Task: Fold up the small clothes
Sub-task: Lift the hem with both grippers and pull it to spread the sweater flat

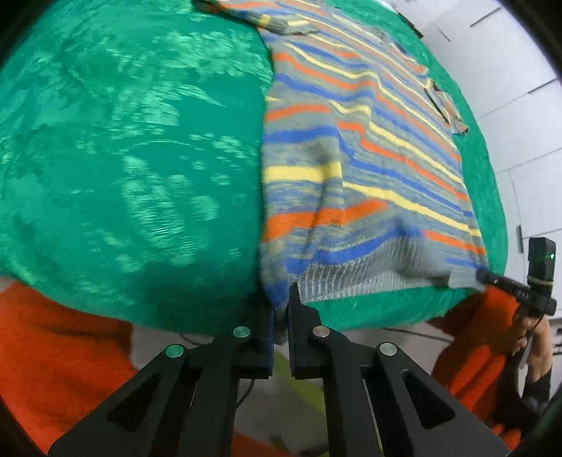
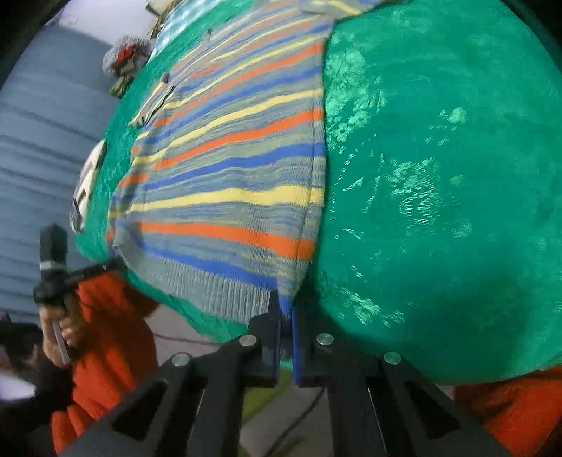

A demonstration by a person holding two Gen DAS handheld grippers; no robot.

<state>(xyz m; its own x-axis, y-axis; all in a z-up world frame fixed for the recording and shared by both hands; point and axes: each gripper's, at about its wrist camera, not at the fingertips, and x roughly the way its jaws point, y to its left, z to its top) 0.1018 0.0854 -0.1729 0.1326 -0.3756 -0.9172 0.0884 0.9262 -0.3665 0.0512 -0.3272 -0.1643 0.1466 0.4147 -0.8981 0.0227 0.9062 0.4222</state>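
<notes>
The striped sweater (image 1: 351, 147) is lying flat on the green cloth (image 1: 123, 140) covering the bench, with its ribbed hem at the near edge and its body running toward the far side. A sleeve (image 1: 260, 15) is reaching out across the cloth at the far end.

The left hand-held gripper (image 1: 282, 302) is pinching the near left corner of the hem, jaws squeezed nearly together with knit between them; a small tuck of fabric is bunching up just beyond the fingertips. The right hand-held gripper (image 2: 285, 306) is doing the same at the near right corner, jaws narrow on the ribbed edge. In each wrist view the other gripper is showing at the opposite hem corner, held by a person in an orange sleeve (image 2: 105, 316).

Taking both hem corners at once is most likely meant to keep the bottom edge taut and level, so the hem can be carried toward the far end in one even fold, without the soft knit sagging in the middle. The garment sitting close to the near bench edge is letting the jaws slip under the hem from just off the cloth.

The fold itself is not yet made; the body is lying in a single flat layer.
</notes>
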